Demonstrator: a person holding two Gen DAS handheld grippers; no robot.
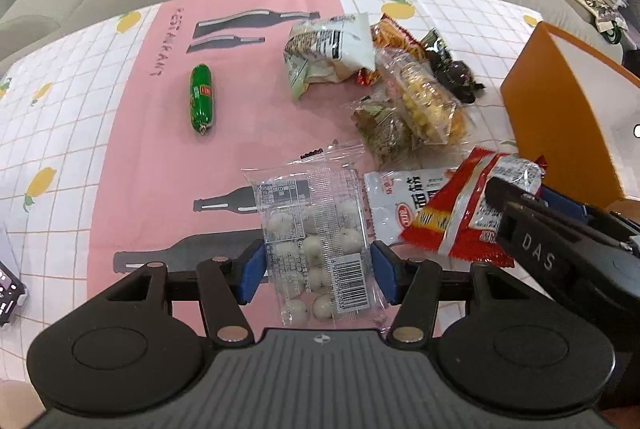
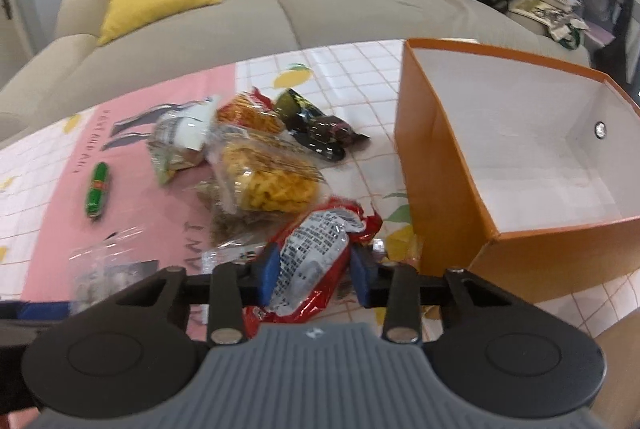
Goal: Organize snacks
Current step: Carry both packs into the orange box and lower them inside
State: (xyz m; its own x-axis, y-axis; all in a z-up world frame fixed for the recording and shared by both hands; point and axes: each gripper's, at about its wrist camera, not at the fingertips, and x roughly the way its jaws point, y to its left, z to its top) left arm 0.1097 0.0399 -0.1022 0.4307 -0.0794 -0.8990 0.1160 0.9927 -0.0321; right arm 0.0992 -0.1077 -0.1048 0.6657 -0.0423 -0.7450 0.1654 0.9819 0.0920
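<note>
Orange cardboard makes the box (image 2: pixel 440 165), which stands open and empty at the right side of the table (image 1: pixel 80 101), its open top near the snacks. I judge it is put there as the place where the packets should go.

The right gripper (image 2: pixel 314 275) is clenched on a red packet (image 2: pixel 316 257); both blue pads press its sides and the foil is wrinkled between them. This packet is just beside the box's near corner, so it is probably the first one to go inside. Whether it is lifted or rests on the cloth, I cannot tell.

The left gripper (image 1: pixel 318 271) has a clear bag of white balls (image 1: pixel 316 245) between its pads. The pads stand at the bag's two edges and seem to touch the film, but the film is not squeezed, so I cannot say if this is a real grip. The bag lies flat on the pink part of the cloth.

Other snacks wait in a loose heap (image 1: pixel 400 85) in the middle, and a green sausage (image 1: pixel 201 98) lies well apart to the left.

Some things are hard to read. A white packet (image 1: pixel 396 205) is partly covered by the red one. The right wrist view is blurred, so the heap's labels cannot be read there. At the left edge a dark object (image 1: pixel 10 289) is cut off; I cannot name it.
</note>
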